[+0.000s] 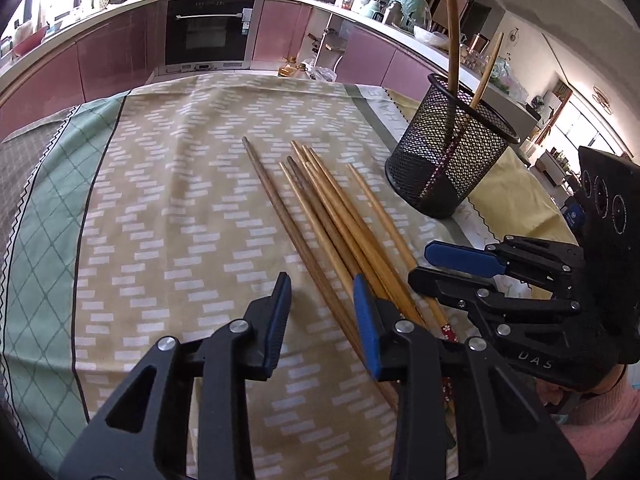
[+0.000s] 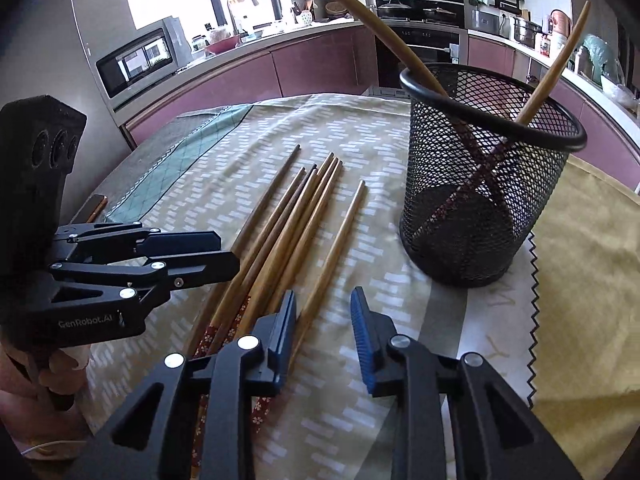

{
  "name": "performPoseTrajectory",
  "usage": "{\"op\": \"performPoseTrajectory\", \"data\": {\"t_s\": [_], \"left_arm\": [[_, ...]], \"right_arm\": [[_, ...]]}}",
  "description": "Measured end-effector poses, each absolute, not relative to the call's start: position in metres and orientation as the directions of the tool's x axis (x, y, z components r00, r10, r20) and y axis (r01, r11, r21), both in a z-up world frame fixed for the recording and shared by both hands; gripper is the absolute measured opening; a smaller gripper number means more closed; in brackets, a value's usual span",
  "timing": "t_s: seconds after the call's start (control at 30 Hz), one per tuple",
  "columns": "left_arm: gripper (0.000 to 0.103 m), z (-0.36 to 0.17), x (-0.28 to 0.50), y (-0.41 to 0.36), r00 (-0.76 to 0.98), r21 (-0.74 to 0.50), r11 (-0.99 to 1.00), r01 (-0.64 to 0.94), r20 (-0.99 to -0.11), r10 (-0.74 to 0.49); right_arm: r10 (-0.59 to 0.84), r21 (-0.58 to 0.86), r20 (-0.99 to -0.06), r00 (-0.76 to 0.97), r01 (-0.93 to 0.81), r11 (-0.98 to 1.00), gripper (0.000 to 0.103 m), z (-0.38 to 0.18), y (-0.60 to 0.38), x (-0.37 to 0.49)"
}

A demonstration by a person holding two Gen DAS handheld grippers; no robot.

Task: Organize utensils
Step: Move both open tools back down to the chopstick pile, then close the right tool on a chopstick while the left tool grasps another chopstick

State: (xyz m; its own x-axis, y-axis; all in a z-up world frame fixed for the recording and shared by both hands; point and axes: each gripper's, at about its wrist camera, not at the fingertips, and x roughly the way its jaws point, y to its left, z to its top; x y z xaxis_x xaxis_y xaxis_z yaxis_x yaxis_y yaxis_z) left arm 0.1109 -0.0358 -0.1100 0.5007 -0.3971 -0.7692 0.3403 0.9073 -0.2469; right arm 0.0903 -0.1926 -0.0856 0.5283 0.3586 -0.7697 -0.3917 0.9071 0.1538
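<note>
Both claws hang low over a bundle of chopsticks on a patterned cloth. Seen from its own camera, the left claw has a modest gap between its blue pads, with only cloth showing in that gap; its right finger lies over the near ends of the sticks. The right claw is likewise partly open, its left finger beside the outermost stick; whether any pad actually touches wood is hard to tell through the curved lens. Neither claw grips anything.

About seven sticks lie side by side, fanned slightly, tips pointing away from the cameras. Most are pale honey-coloured wood; one or two are darker brown, and some near ends carry a red band with small flowers. One stick lies a little apart, on the side nearest a black mesh cup, which stands upright close by and already holds two sticks leaning against its rim.

They are probably light, stiff, smooth and apt to roll or slip. Pinching one across its thicker near end, squarely between the pads, seems safest.
</note>
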Motion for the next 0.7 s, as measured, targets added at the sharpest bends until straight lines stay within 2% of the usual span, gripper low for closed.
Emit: {"op": "performPoseTrajectory", "data": {"t_s": [0.07, 0.17, 0.53, 0.7], "left_arm": [[0.024, -0.110, 0.113, -0.036, 0.500, -0.234, 0.913, 0.335, -0.777, -0.382], [0.023, -0.110, 0.116, -0.034, 0.489, -0.241, 0.913, 0.329, -0.784, -0.383], [0.023, -0.109, 0.135, -0.036, 0.501, -0.192, 0.935, 0.297, -0.803, -0.324], [0.014, -0.110, 0.147, -0.041, 0.511, -0.170, 0.947, 0.273, -0.808, -0.293]], "right_arm": [[0.356, 0.155, -0.772, 0.526, -0.387, 0.909, 0.021, -0.086, -0.194, 0.092], [0.354, 0.159, -0.776, 0.523, -0.380, 0.911, 0.017, -0.085, -0.197, 0.093], [0.333, 0.142, -0.777, 0.534, -0.367, 0.919, 0.017, -0.086, -0.189, 0.107], [0.350, 0.172, -0.772, 0.531, -0.355, 0.919, 0.010, -0.087, -0.192, 0.110]]}}
